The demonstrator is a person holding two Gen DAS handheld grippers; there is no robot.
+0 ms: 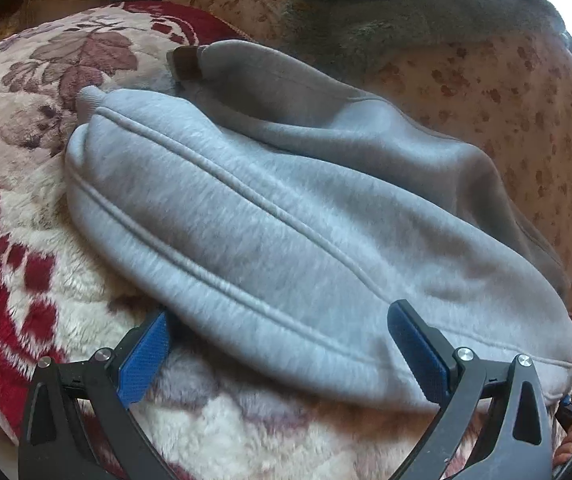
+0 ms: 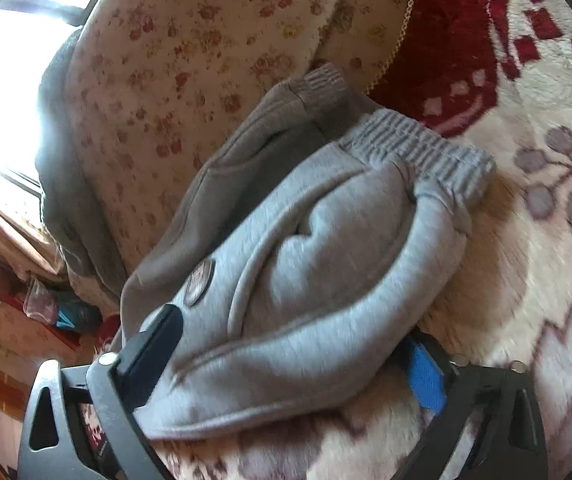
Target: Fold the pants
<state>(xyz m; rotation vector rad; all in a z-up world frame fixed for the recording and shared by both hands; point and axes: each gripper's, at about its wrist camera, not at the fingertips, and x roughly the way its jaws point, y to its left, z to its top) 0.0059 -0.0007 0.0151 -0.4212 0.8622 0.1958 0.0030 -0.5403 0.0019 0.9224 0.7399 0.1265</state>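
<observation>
Left gripper [image 1: 278, 344] fingers spread wide astride grey pants [image 1: 286, 220], right gripper [image 2: 297, 356] likewise wide.

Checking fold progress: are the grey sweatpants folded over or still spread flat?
Folded: the grey fleece sweatpants lie doubled into a thick bundle on the red-and-cream floral blanket, both ribbed cuffs stacked at one end.

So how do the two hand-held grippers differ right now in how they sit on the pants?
The left hand-held gripper has one finger beside the grey sweatpants on the blanket; the right hand-held gripper has fabric bulging between both fingers. The left faces a seamed edge, the right the ribbed cuffs. Both are open.
</observation>
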